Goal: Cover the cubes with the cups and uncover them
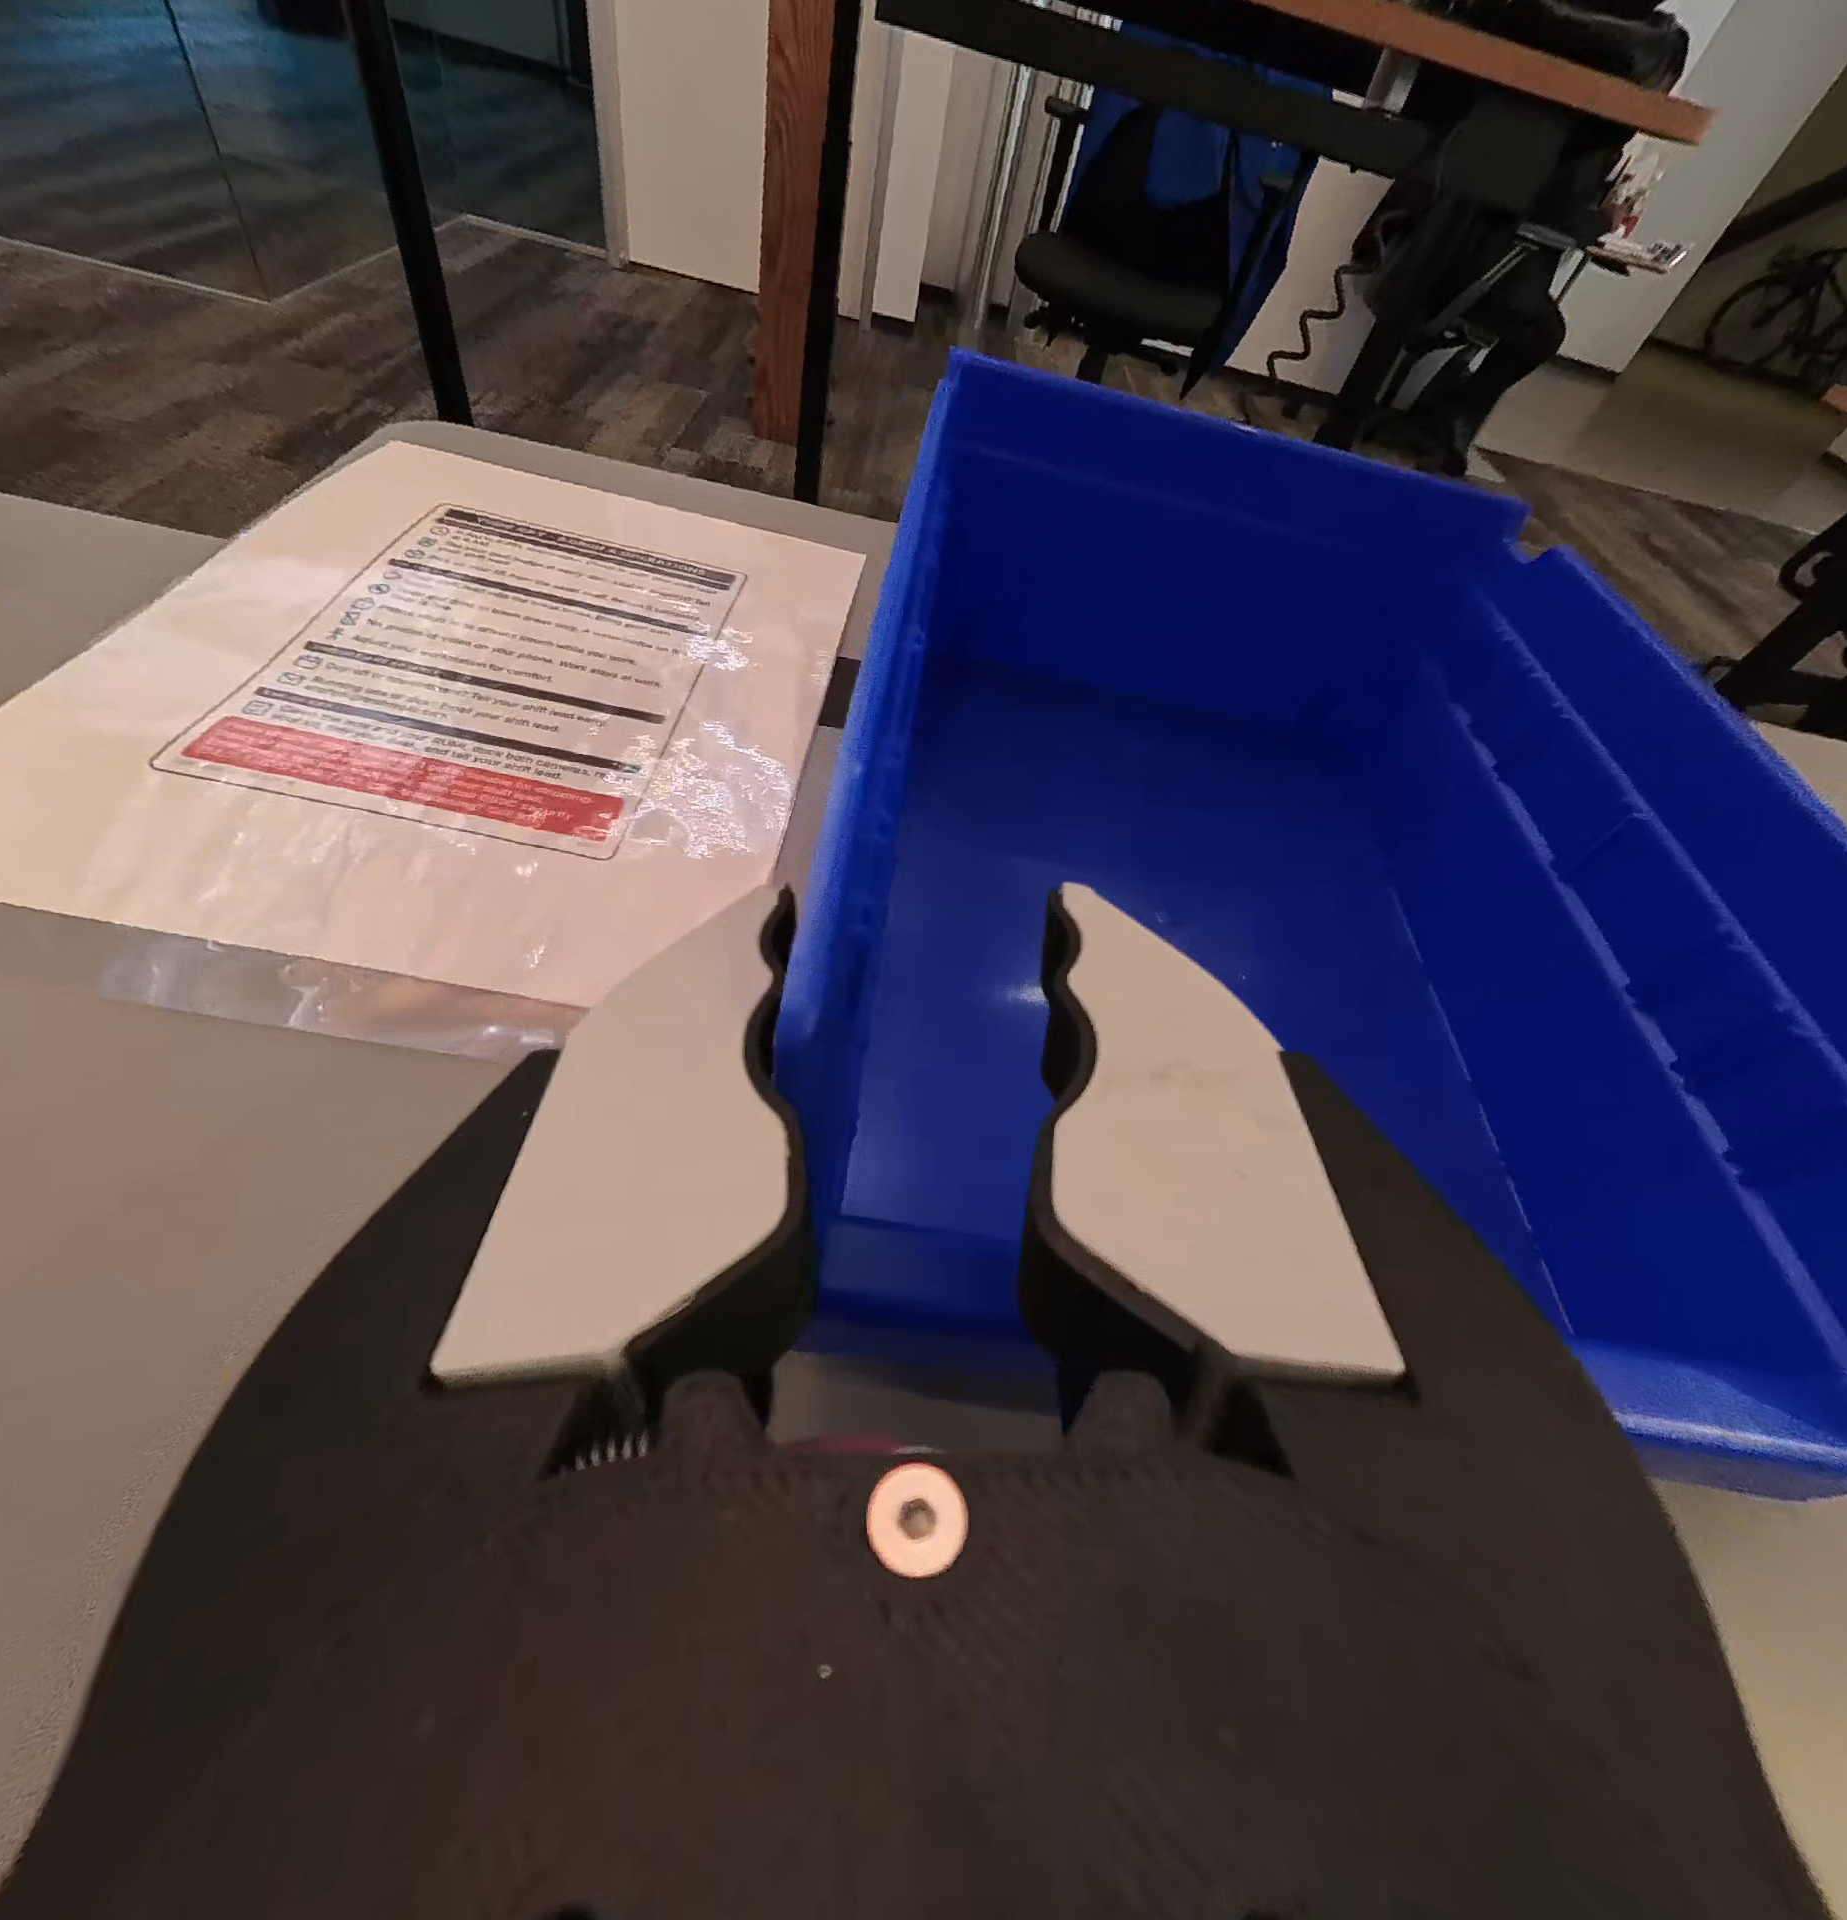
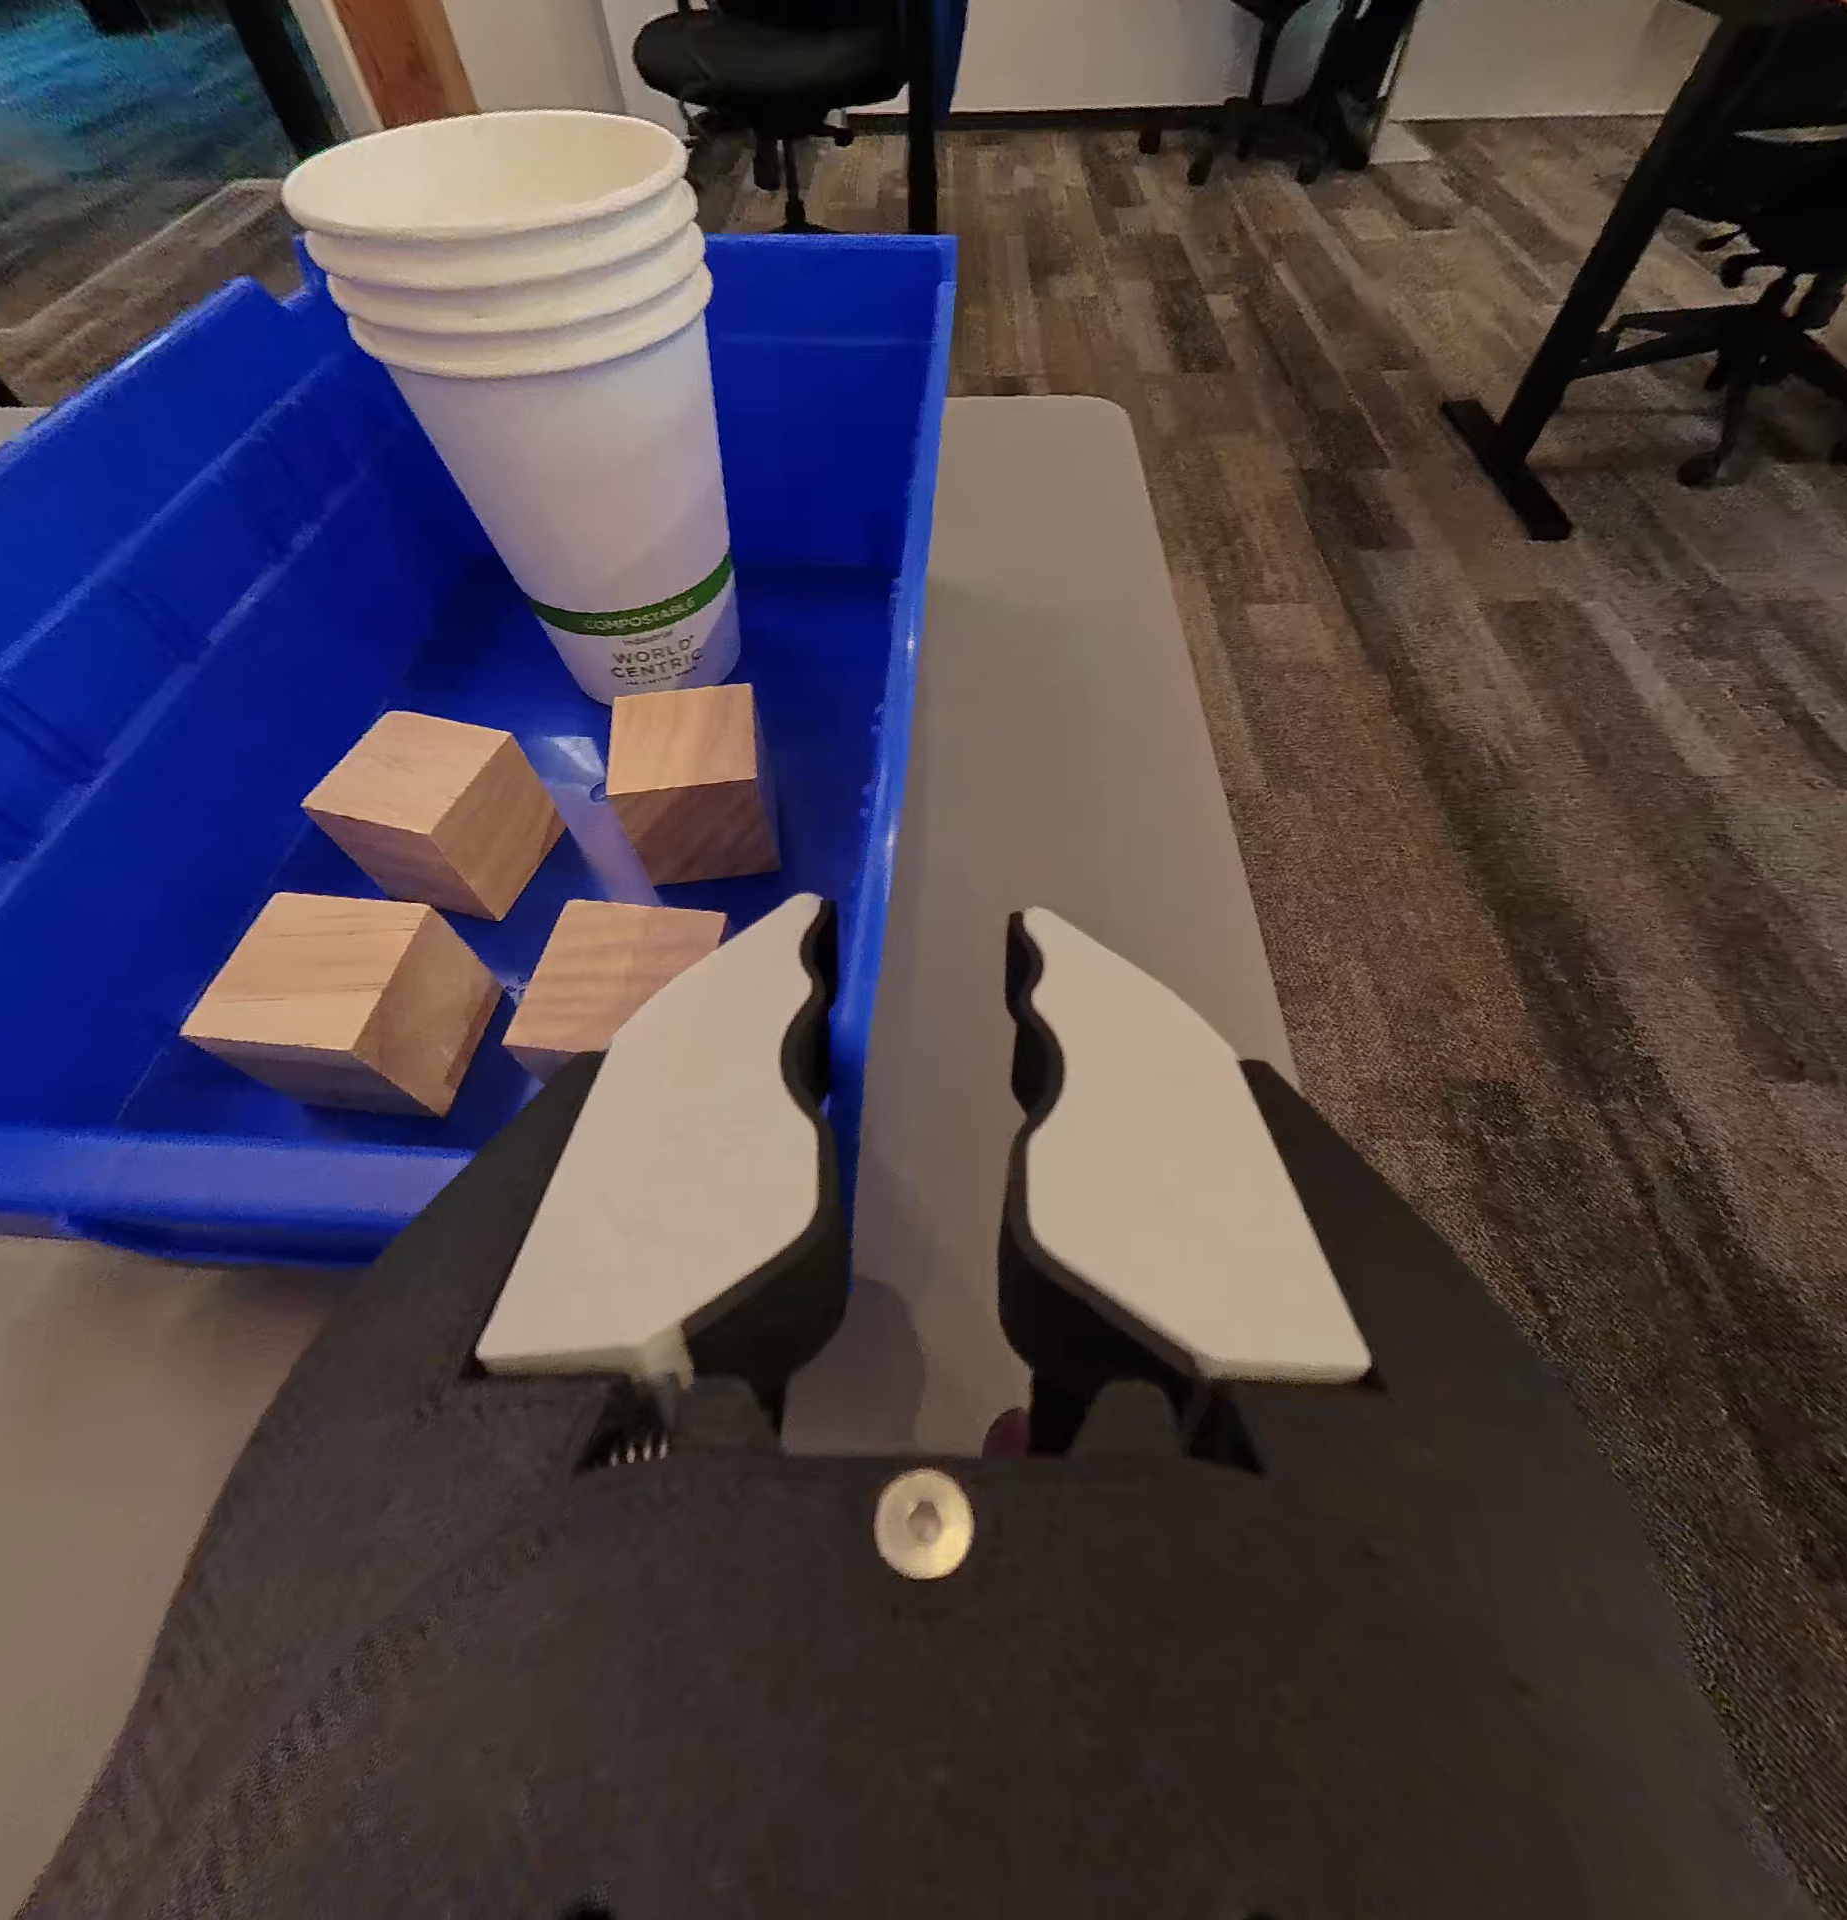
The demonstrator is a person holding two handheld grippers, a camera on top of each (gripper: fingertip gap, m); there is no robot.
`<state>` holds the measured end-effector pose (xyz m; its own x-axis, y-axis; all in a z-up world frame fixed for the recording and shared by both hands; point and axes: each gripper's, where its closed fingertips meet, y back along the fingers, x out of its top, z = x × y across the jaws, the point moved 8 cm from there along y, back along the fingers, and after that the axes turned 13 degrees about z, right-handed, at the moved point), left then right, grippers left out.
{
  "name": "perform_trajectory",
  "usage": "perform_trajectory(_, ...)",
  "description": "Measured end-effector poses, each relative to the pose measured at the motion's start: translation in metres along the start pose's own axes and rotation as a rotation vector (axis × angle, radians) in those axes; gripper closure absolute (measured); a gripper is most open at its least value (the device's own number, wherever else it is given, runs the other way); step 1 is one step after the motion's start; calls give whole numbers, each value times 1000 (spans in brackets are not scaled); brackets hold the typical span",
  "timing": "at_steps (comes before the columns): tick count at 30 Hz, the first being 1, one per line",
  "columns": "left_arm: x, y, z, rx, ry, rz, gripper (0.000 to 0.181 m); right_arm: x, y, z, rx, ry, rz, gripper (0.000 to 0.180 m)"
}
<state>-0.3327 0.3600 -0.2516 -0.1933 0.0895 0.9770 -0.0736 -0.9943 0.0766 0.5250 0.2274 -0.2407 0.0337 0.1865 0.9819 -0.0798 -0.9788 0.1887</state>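
Cubes [image 2: 436, 821], four of plain wood, lie uncovered in the blue bin [image 2: 903, 644] beside an upright stack of white cups [image 2: 576, 447]; left claw [image 1: 917, 914] and right claw [image 2: 917, 930] both gape empty.

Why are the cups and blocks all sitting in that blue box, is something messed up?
Nothing looks broken or spilled. The stack of white paper cups stands upright, leaning slightly, in the blue plastic bin, with four wooden cubes scattered at different angles beside it. Both grippers are open and empty.
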Motion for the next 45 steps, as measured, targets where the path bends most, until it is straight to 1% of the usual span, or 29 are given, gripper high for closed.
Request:
perform_trajectory(5,1,0,-9,-12,84,-2,165,1,-2,-7,59,6,-11,173)
perform_trajectory(8,2,0,-13,-19,124,-13,175,2,-2,-7,57,17,-16,174)
perform_trajectory(19,1,2,-13,-45,157,-13,176,2,-2,-7,68,33,-29,175)
perform_trajectory(26,0,17,-13,-47,168,-3,176,2,2,-9,80,40,-43,175)
perform_trajectory(35,4,61,-15,-47,155,0,176,-1,19,-14,83,50,-45,175)
perform_trajectory(45,7,130,-18,-25,138,-12,176,-10,62,-26,103,56,-40,175)
